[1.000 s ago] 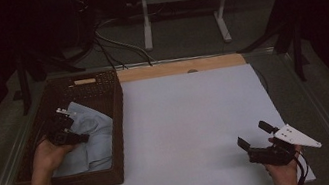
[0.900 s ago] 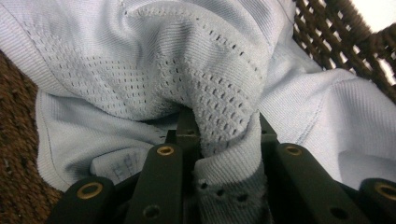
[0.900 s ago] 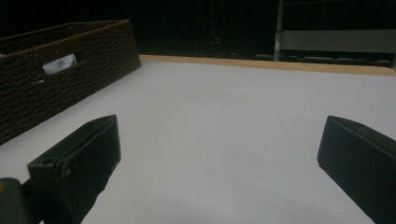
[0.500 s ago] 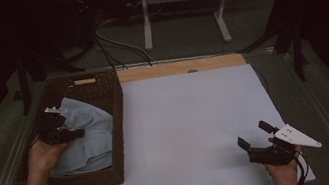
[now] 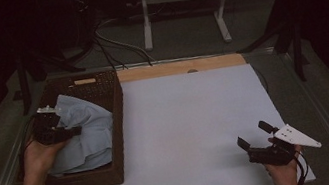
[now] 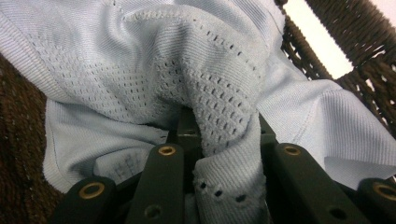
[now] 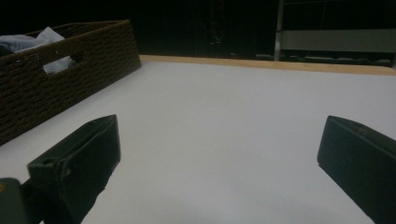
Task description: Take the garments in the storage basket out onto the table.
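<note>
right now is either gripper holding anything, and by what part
The left gripper is shut on the light blue garment in the wicker basket, pinching a bunched fold of its perforated knit. The right gripper is open, holding nothing.

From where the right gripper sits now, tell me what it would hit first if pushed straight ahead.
Nothing soon: the right gripper, jaws wide open, faces bare white table. The wicker basket lies off to one side; the wooden edge strip is probably first, though depth is unclear.
</note>
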A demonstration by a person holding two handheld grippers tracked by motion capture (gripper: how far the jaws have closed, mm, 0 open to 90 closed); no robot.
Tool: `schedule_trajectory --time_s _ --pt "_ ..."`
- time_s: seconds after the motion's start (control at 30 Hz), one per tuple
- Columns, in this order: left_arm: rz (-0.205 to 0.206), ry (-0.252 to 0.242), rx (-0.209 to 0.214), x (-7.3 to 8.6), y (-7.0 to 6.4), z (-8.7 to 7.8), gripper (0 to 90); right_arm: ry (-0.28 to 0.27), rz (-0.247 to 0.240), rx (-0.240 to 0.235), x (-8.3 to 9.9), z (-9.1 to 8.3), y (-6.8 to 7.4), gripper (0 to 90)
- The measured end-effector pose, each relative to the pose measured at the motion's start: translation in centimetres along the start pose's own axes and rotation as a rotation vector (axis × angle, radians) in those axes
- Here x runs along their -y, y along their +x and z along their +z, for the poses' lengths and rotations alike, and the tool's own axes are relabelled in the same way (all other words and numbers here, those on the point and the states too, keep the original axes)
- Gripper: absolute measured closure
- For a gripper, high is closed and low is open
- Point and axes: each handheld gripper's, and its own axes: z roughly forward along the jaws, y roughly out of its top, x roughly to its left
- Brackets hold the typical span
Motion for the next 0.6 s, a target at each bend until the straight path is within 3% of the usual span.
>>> schedule_trajectory --time_s 0.6 --pt "-0.004 -0.075 0.018 -0.3 0.2 -1.8 75.7 -0.002 0.003 0.003 0.0 -0.1 0.0 0.0"
